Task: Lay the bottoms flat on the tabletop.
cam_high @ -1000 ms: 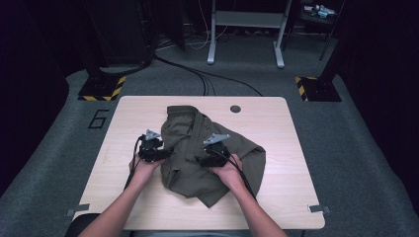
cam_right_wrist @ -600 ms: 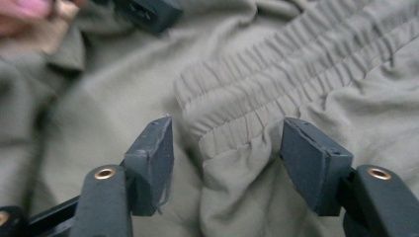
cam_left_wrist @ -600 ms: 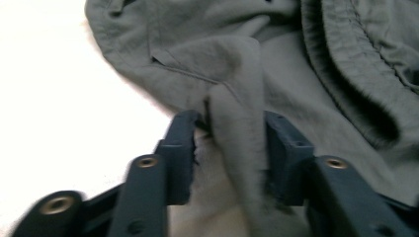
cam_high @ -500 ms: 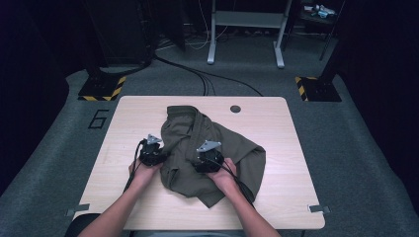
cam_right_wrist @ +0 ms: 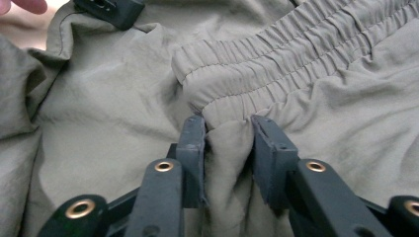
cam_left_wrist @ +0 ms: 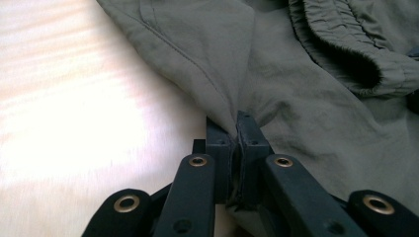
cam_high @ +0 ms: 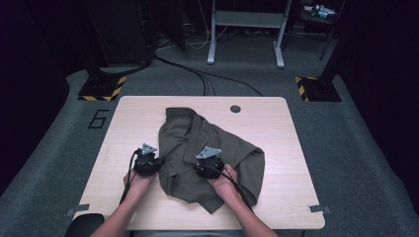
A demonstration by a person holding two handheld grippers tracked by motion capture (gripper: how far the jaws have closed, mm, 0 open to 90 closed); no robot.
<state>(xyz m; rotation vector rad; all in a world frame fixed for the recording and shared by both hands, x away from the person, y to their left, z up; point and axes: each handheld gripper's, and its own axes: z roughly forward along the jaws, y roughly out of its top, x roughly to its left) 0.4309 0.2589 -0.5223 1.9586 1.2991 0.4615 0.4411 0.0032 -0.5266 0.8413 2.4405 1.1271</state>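
An olive green garment (cam_high: 217, 143) with an elastic waistband (cam_right_wrist: 296, 54) lies crumpled on the middle of the wooden table (cam_high: 128, 123). My left gripper (cam_high: 156, 165) sits at the garment's left edge, and in the left gripper view it (cam_left_wrist: 236, 126) is shut on a thin fold of that edge. My right gripper (cam_high: 202, 164) rests on top of the garment's middle. Its jaws (cam_right_wrist: 228, 126) are closed on a thick bunch of cloth just below the waistband, which holds them partly apart. The left gripper (cam_right_wrist: 106, 7) also shows far off in the right gripper view.
A small round dark grommet (cam_high: 235, 108) sits near the table's far edge. Beyond the table, cables (cam_high: 207, 81) run across the grey floor, with yellow-and-black striped stand bases (cam_high: 101, 90) (cam_high: 316, 88) and a metal frame (cam_high: 244, 34).
My right gripper has moved left and toward the person across the garment. The left gripper has slid slightly toward the person, staying at the cloth's left edge.
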